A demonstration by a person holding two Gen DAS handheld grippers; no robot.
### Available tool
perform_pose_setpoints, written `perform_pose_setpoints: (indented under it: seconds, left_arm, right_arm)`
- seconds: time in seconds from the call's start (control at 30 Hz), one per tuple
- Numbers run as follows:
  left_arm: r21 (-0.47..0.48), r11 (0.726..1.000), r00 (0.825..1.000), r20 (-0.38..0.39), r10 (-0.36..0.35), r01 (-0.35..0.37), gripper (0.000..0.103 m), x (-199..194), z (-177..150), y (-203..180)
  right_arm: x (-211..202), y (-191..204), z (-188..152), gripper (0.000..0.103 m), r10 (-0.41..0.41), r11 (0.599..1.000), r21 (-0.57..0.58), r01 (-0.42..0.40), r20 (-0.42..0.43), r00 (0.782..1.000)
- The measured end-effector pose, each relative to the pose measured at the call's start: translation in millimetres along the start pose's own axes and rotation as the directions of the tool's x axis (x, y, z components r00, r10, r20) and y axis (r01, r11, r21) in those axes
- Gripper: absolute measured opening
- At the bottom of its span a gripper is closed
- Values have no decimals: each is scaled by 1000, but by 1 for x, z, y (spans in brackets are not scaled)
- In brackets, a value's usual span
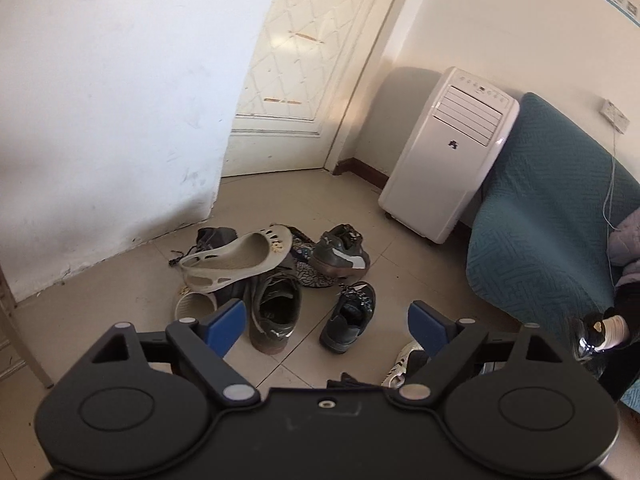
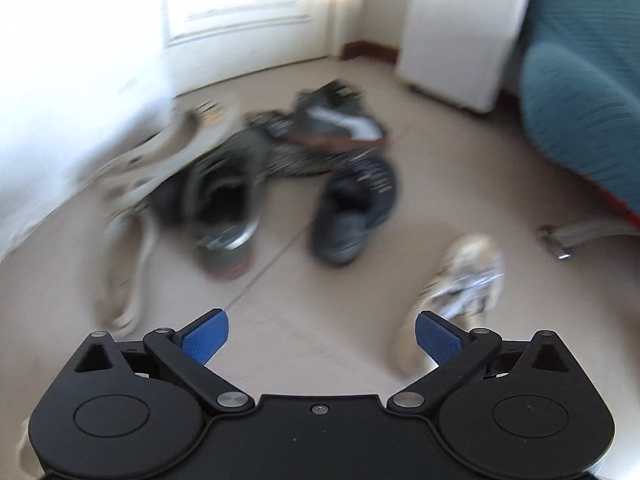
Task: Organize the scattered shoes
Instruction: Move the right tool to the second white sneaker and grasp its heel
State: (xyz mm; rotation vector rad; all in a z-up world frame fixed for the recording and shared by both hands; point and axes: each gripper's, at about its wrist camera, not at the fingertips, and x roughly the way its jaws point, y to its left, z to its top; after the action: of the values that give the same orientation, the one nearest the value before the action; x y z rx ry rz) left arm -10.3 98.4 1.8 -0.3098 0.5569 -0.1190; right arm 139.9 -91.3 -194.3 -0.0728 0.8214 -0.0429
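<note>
Both the left tongs (image 1: 326, 322) and right tongs (image 2: 322, 338) gape released, empty, above the shoe pile (image 1: 272, 276) at frame centre

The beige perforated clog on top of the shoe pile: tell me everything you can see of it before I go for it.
The beige perforated clog looks like moulded rubber or foam, with oval cut-outs along its sidewall and holes over the toe. It lies tipped on its side atop the pile, toe toward the far right, resting on the olive-grey lace-up sneaker and other dark shoes beneath. A small pale charm sits near its toe. No gripper touches it.
</note>
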Motion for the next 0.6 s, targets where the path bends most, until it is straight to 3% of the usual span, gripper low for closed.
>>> perform_pose_setpoints:
  seconds: [0.07,0.17,0.33,0.43,0.6]
  left_arm:
    - [15,1000,1000,-5,-16,16,88,3,-1,-14]
    - [36,999,1000,1,-22,22,91,6,-3,-32]
    - [82,997,1000,24,7,-9,93,11,-8,-47]
    - [107,993,999,-3,47,-46,94,18,-14,-45]
    - [104,989,992,-60,114,-107,94,31,-17,-37]
  right_arm:
    - [-10,-22,14,101,-84,996,2,84,34,996]
    - [-21,-42,22,103,-125,992,-5,125,69,990]
    - [-14,-65,16,103,-96,995,37,95,41,995]
    - [16,-82,0,102,-47,992,115,49,-26,999]
    - [72,-130,-43,102,-21,958,287,25,-17,1000]
